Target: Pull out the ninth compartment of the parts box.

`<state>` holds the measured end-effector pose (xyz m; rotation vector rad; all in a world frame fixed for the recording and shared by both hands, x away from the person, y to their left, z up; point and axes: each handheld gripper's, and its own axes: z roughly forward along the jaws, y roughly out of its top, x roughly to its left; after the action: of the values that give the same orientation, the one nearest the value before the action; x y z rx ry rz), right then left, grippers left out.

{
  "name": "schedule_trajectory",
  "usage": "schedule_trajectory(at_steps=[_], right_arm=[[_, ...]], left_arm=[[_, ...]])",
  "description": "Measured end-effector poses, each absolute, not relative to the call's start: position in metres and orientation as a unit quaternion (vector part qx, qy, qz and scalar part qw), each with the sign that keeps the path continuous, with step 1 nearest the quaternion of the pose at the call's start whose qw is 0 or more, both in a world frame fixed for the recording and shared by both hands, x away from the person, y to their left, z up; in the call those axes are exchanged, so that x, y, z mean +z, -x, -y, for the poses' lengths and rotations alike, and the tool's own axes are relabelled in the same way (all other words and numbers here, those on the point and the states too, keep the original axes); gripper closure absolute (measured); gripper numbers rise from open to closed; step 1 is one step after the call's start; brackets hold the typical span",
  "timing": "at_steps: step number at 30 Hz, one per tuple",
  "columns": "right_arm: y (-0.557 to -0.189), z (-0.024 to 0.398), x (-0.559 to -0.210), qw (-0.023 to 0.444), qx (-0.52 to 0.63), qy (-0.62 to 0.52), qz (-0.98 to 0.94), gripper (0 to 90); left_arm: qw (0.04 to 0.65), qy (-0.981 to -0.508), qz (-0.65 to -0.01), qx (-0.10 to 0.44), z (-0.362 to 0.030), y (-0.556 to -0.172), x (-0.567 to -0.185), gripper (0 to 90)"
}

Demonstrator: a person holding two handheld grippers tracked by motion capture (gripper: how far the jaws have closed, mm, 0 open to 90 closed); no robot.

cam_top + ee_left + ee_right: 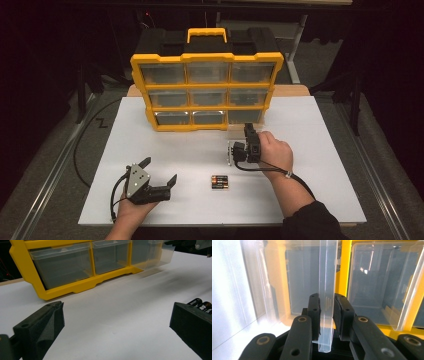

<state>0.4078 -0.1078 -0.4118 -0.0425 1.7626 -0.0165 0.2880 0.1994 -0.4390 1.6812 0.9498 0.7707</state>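
A yellow organizer [206, 90] with clear drawers stands at the back of the white table. Its bottom right drawer [238, 131] is pulled partly out toward me. My right gripper [248, 131] is at that drawer's front. In the right gripper view the right gripper [327, 307] is shut on the drawer's clear front wall [327, 277], with both pads pressed against the plastic. My left gripper [160, 170] rests in a hand near the table's front left, jaws wide open and nothing between them [117, 317]. A pack of batteries [219, 182] lies on the table between the two hands.
The white tabletop [310, 195] ends close in front of the hands. The organizer's yellow frame [75, 287] and the pulled-out drawer [155, 255] lie ahead of the left gripper, and the batteries [201, 304] sit just past its right jaw. Dark floor surrounds the table.
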Motion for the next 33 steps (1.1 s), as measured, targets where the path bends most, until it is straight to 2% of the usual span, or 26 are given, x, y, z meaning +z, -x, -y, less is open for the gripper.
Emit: schedule_trajectory(at_steps=[19,33], right_arm=[[-0.381,0.113,-0.412,0.637,-0.002,0.024,-0.770,78.6],[-0.375,0.115,-0.417,0.639,0.003,0.022,-0.768,78.1]], left_arm=[[0.507,-0.697,-0.396,0.316,-0.199,-0.289,-0.440,0.4],[0.506,-0.699,-0.395,0.315,-0.199,-0.289,-0.441,0.4]])
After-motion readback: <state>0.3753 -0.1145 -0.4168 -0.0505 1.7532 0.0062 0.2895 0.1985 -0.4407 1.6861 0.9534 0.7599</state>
